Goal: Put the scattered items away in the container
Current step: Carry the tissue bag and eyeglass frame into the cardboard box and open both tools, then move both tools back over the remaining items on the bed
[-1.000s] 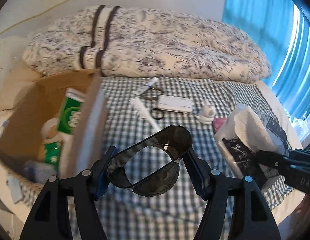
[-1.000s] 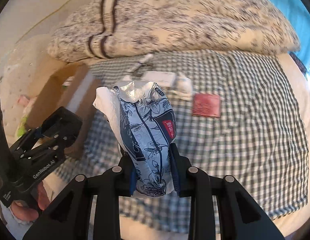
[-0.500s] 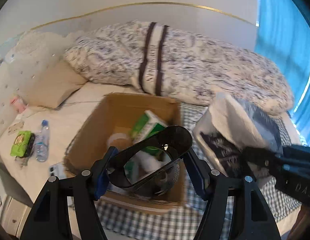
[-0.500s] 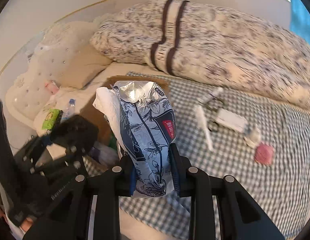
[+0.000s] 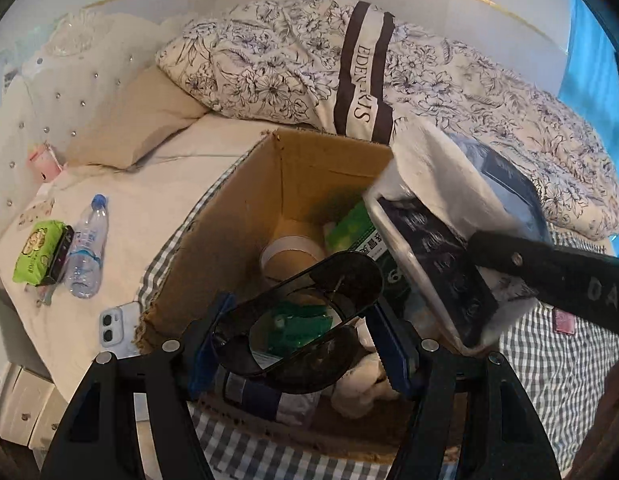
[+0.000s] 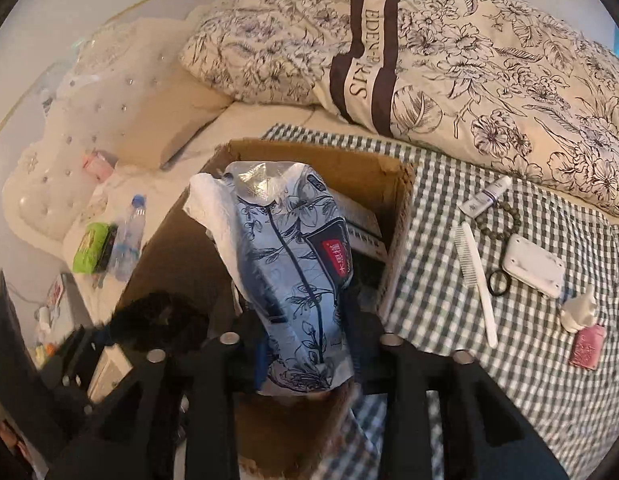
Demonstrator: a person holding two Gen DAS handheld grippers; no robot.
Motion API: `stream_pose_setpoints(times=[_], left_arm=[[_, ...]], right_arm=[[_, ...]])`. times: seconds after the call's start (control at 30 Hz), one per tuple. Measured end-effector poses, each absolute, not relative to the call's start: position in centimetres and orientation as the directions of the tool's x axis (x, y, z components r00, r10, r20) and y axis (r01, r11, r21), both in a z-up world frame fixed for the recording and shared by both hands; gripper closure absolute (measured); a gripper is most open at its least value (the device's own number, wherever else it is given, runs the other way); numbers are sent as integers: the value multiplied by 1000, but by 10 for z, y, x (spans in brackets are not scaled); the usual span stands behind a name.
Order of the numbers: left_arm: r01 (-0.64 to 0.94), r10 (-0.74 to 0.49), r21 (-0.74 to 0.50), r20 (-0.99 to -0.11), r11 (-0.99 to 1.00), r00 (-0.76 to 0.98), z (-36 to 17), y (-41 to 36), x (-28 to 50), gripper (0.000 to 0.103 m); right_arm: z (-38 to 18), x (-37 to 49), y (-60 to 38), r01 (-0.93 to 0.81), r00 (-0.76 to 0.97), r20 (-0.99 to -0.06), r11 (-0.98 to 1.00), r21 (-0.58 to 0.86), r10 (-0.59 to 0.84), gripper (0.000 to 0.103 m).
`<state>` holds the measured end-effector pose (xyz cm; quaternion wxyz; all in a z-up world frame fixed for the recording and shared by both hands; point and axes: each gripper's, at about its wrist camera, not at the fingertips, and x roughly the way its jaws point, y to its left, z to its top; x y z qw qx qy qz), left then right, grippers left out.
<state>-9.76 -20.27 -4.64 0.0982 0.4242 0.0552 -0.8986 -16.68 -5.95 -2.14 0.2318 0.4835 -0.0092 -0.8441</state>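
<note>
left gripper [image 5: 299, 354]: clamped on a pair of dark sunglasses [image 5: 305, 320], one item, hanging over the near part of the open box
right gripper [image 6: 305, 354]: closed on one blue floral tissue pack [image 6: 289, 276], white tissue poking from its top, held above the box mouth
what has changed: a second ago both grippers looked across the checked cloth with the box off to the left; now both hang over the cardboard box [image 5: 245, 216]
what that means: both loads look ready to drop; judged from this, the next step is to let go of each, two more items tidied
box contents: one cardboard box, already holding one roll of brown tape [image 5: 291, 258], one green carton [image 5: 359, 236], green wrapped bits and something white and soft at the near right; exact count inside cannot be told
still scattered on the checked cloth [image 6: 449, 300]: one white comb [image 6: 475, 276], one black hair tie [image 6: 498, 282], one white flat case [image 6: 535, 266], one bead bracelet [image 6: 499, 220], one small tube [image 6: 485, 196], one small white bottle [image 6: 579, 312], one pink sachet [image 6: 587, 346], seven in all
task standing: well short of done
far left on the sheet: one water bottle [image 5: 87, 246], one green packet [image 5: 37, 258], one phone [image 5: 115, 326], likely not part of the job
farthest: one floral duvet [image 5: 389, 72] rolled along the back
</note>
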Motion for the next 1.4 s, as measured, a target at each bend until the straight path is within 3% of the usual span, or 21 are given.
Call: stream_pose_setpoints(times=[0.03,0.07,0.1,0.37,0.8,1.1,1.4], left_arm=[[225,-136,-9,-774,-974,-618,-49,-203,-98,17],[236,-153,5,-774,-972,-615,-51,-203,-99,7],[242,-163,12,-771,-970,-616,-51,-203,-100,6],[228,-144,-5,-763,-974,-631,-39,-187,-100,5],[76,-10,-59,-723,-995,-691,2,-65,-62,0],[2,23,-32,-756,-999,-655,-15,9,-51,0],[1,11,-14,-798,-1000,-603,-54,39,-80,0]], right_arm=[[-22,-170,-61,375,-444,-801,-895,241,-401,52],[-22,-171,-63,370,-458,-792,-897,243,-403,31],[-21,-171,-64,369,-470,-783,-896,245,-408,23],[10,-157,-40,356,-572,-725,-912,201,-383,22],[25,-91,143,117,-643,-736,-977,179,-212,22],[15,-43,242,-26,-660,-738,-977,210,-141,22],[-17,-55,276,-62,-634,-763,-975,213,-126,22]])
